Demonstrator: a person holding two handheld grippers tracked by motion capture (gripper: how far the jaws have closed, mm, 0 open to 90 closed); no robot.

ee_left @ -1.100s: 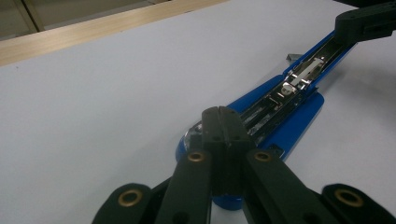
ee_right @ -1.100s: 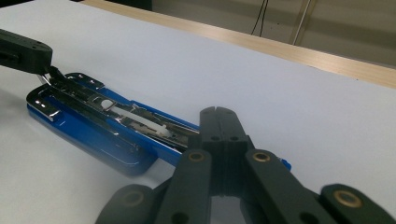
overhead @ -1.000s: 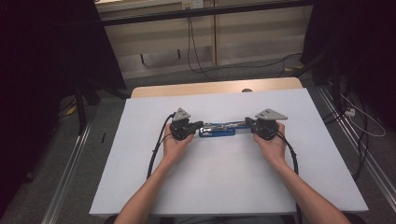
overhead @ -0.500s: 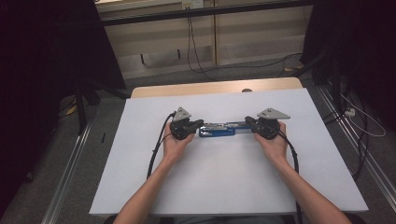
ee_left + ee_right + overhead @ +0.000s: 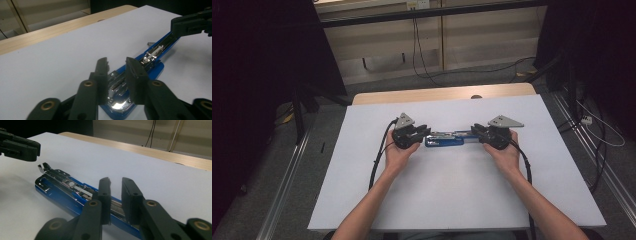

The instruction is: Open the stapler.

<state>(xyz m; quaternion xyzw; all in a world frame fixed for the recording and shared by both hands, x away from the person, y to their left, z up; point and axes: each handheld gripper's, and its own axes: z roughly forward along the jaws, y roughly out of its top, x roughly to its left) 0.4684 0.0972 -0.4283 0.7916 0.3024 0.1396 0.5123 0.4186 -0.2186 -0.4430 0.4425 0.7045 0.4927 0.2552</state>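
Blue stapler (image 5: 444, 139) lies opened out flat mid-table on the white sheet (image 5: 452, 200), long axis running left-right between the two tools. Looks like the step is handling it from both ends.

Left gripper (image 5: 117, 68) hovers over the base end, jaws parted by a narrow gap, holding nothing that I can see. Right gripper (image 5: 115, 187) sits over the other end, same narrow gap, rail visible between the jaws; contact unclear.

To do this well, I'd guess: close square across the blue sides, not the shiny metal rail (image 5: 62, 178), and keep both ends level so the hinge doesn't fold.

Surface: white sheet over a light wood table (image 5: 442, 93), flat and probably slick, so the stapler may slide.

Room: dim, with cables on the grey floor (image 5: 492, 70) beyond the table.
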